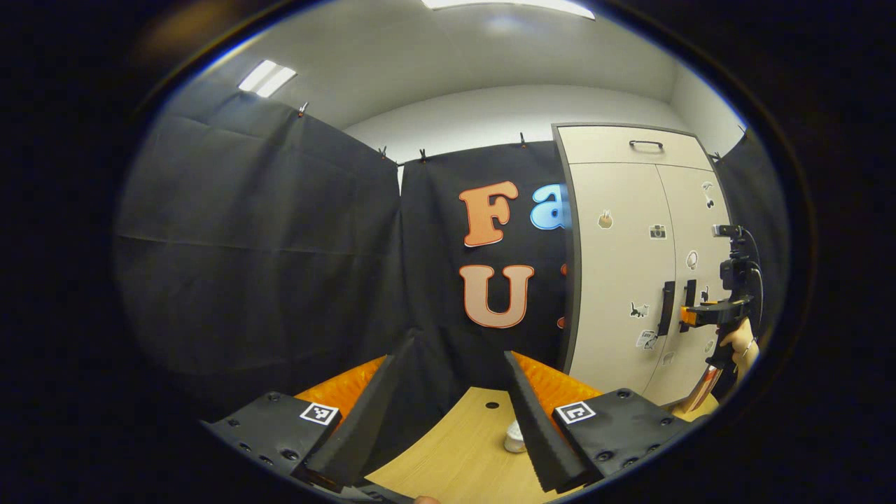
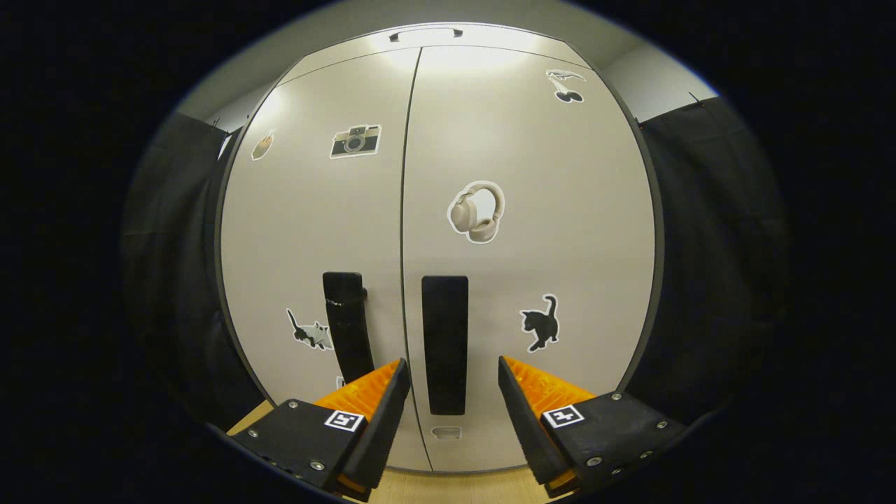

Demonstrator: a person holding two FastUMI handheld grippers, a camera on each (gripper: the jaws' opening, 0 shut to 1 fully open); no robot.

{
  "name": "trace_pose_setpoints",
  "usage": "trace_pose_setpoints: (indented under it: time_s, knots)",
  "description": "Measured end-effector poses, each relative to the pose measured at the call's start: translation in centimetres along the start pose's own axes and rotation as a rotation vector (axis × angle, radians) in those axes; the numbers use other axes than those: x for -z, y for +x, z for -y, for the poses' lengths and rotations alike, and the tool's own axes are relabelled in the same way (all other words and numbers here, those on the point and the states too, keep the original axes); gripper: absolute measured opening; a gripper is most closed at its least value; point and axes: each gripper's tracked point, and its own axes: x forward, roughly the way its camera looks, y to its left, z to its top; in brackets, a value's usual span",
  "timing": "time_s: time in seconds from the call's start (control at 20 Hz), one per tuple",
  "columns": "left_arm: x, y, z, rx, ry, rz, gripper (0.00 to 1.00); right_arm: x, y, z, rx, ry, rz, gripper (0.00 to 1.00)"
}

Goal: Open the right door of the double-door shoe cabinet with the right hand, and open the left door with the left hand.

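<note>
Straight ahead of the right gripper, fingers apart, the right door's handle sits between them, untouched. Left gripper hangs spread over the table, cabinet shut.

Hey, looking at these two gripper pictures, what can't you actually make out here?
- Cabinet inside: hidden behind the closed left door and right door, right gripper view.
- Right handle: how near the right gripper is; depth is unclear.
- Small white object on the table: partly behind the left gripper finger, left gripper view.
- Small stickers: too small.
</note>
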Motion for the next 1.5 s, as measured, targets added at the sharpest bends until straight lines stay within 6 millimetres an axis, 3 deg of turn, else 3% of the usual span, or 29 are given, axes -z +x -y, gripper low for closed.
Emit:
trace_pose_setpoints:
  time_s: [0.35,0.65,0.9,1.15,1.5]
  knots:
    - [0.8,0.5,-1.2,-0.024,-0.006,-0.013,0.96,0.2,1.4,0.0,0.005,0.019,-0.017,0.49]
    - [0.8,-0.9,-2.0,-0.035,-0.014,-0.016,0.97,0.4,1.3,-0.3,-0.029,0.023,-0.016,0.30]
    - [0.0,-3.2,-2.2,-0.031,-0.028,-0.003,0.96,0.4,-0.4,0.0,-0.046,0.016,-0.031,0.16]
    - [-0.7,-5.2,-1.6,-0.022,-0.039,0.004,0.96,0.5,-3.5,1.0,-0.044,0.016,-0.035,0.07]
    - [-2.0,-8.0,0.3,0.005,-0.043,0.024,0.96,0.5,-5.8,3.6,0.008,-0.034,0.001,0.04]
